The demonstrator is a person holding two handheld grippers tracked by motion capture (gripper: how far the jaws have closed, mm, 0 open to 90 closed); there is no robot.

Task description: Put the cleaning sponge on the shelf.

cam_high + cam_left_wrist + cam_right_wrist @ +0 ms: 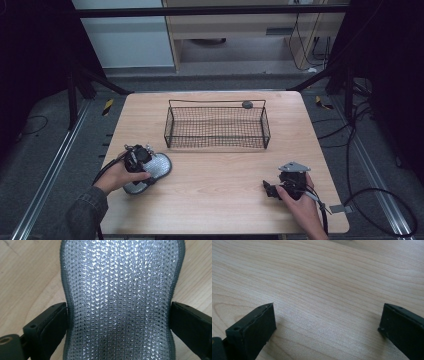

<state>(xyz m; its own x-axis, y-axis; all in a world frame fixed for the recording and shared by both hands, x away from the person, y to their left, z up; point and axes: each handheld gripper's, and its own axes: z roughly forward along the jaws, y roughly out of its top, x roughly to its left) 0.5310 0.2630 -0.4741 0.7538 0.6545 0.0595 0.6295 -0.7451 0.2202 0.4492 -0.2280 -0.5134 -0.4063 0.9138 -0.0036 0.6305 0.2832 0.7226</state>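
Pale wooden table carries a black wire basket toward twelve o'clock. A silver mesh pad with a grey rim lies at about eight o'clock, and the left gripper stands over it, jaws spread wide, one against each side of its narrow waist. At four o'clock the right gripper rests on bare wood, jaws wide apart.

We see the left gripper at lower left of the high view, left hand wrapped round it, sleeved forearm entering from the bottom edge; jaws spread wide. Right gripper sits lower right, right hand behind it, jaws parted wide, pointing toward frame left.
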